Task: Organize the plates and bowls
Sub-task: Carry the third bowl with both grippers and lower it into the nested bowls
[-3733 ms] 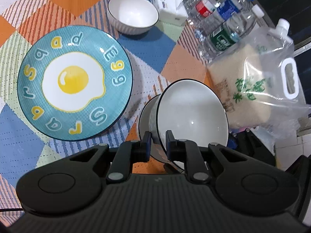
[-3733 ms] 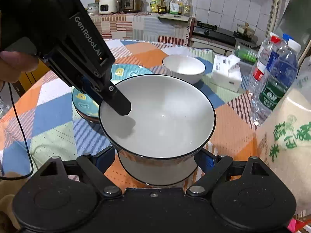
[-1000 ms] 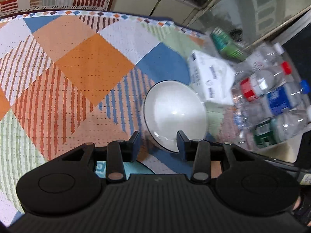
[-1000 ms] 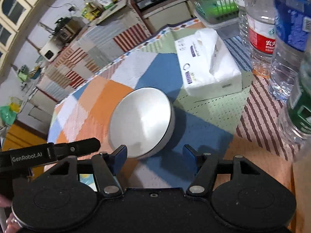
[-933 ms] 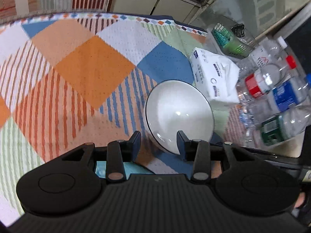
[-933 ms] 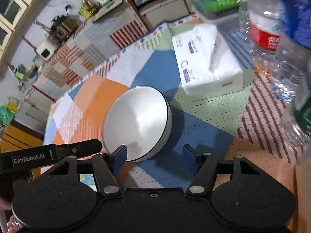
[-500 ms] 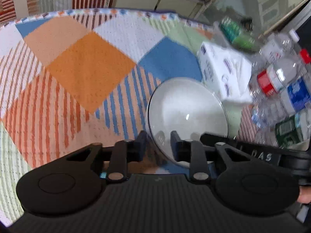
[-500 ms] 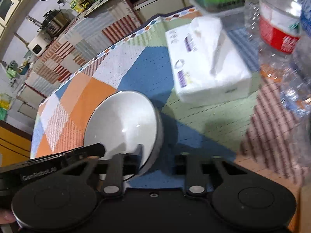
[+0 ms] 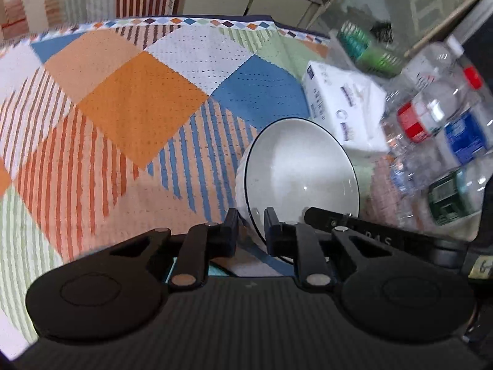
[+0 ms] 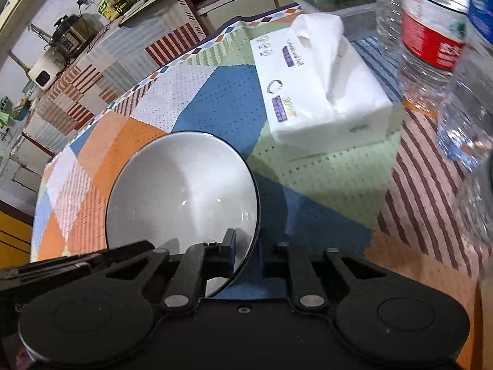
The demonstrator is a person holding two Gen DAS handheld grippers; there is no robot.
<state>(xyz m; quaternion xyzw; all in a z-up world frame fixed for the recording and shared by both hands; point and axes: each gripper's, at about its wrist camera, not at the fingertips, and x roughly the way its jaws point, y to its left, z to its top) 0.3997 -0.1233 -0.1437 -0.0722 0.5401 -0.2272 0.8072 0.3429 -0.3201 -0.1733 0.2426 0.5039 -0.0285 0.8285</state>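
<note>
Both grippers, left and right, apparently pinch bowl rim.

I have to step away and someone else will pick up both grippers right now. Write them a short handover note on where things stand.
Left gripper: its jaws have just closed on the near rim of the white bowl.
Right gripper: its jaws have just closed on the same bowl's rim, on the other side.
Bowl: tilted, beside the tissue pack, water bottles further right.
Done: bowl gripped by both grippers.
Left: lift it and set it with the other dishes. A sliver of the teal plate shows under the left gripper; no other bowls are in view now.
</note>
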